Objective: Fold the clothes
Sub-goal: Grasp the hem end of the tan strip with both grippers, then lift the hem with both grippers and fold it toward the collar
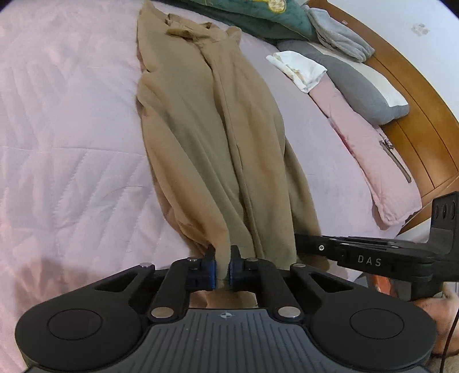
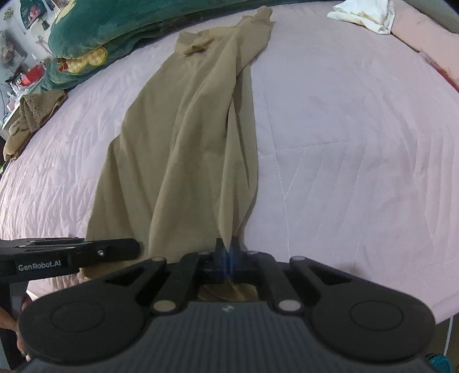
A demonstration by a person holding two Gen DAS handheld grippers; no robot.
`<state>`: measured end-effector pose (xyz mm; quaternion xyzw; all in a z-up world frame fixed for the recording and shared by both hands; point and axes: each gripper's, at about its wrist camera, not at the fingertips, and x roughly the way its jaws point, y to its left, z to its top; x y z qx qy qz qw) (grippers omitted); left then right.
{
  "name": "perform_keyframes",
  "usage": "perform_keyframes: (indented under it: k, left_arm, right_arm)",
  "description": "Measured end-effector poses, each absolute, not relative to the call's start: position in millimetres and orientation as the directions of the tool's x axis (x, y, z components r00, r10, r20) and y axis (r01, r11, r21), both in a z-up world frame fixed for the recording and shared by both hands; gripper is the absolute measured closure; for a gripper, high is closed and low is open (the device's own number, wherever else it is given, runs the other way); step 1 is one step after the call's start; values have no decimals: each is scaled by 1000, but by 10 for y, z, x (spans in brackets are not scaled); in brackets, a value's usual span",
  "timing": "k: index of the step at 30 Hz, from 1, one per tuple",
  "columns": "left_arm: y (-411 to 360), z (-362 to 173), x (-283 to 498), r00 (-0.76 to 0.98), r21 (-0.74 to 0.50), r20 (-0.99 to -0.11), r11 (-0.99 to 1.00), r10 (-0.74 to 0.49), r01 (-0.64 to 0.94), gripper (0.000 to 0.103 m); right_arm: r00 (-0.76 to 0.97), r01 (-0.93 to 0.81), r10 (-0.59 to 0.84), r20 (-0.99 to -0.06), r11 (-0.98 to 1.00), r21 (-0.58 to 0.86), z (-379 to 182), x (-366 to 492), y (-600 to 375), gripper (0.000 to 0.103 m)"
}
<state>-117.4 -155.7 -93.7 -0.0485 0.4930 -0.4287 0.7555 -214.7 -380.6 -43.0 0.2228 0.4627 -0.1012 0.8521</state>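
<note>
A: Left wrist view: the left gripper (image 1: 221, 265) had its blue pads clamped tight on a bunched hem of the tan trousers (image 1: 218, 134), cloth filling the narrow gap between them.

B: And the rest of the garment?

A: It lay lengthwise on the pink quilted bedspread (image 1: 66, 120), waistband at the far end near the green blanket (image 1: 258, 17). The hem end was lifted slightly at the pads.

B: Right wrist view agreed. The right gripper (image 2: 228, 258) was pinched fully together on the other hem edge of the trousers (image 2: 178, 137) (fabric drawn into a taut ridge up to the pads).

A: Both tools sat side by side at the near edge of the bed. Off to one side were a white cloth (image 1: 298, 69) and a grey pillow (image 1: 358, 83).
</note>
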Motion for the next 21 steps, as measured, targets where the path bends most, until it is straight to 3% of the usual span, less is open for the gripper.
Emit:
perform_keyframes:
  k: [6, 9, 11, 13, 15, 17, 19, 21]
  left_arm:
    - [-1014, -755, -1053, 175, -480, -706, 645, -686, 595, 96]
    - [-791, -761, -979, 152, -466, -741, 664, -654, 584, 97]
    - [-696, -655, -965, 153, -486, -709, 635, -688, 601, 96]
    - [-803, -486, -935, 180, -476, -677, 612, -713, 632, 95]
    - [-1024, -313, -887, 208, -445, -646, 584, -734, 679, 90]
    - [-1264, -192, -776, 215, -436, -625, 564, -751, 701, 84]
    - [-1469, -113, -613, 223, -440, -616, 565, -755, 698, 77]
    - [-1632, -63, -414, 249, -424, -625, 590, -740, 688, 69]
  right_arm:
    - [427, 320, -91, -900, 946, 56, -321, -2213, -3561, 101]
    - [382, 296, -64, -922, 953, 57, -328, -2227, -3584, 99]
    - [347, 288, -29, -937, 955, 77, -253, -2197, -3652, 97]
    - [415, 290, -37, -909, 953, 94, -22, -2151, -3707, 90]
    - [536, 297, -56, -842, 947, 126, 246, -2013, -3715, 63]
    - [669, 247, -17, -743, 948, 201, 415, -1807, -3681, 49]
    - [720, 196, 46, -692, 944, 267, 369, -1593, -3714, 48]
    - [669, 203, 103, -736, 927, 315, 111, -1348, -3794, 48]
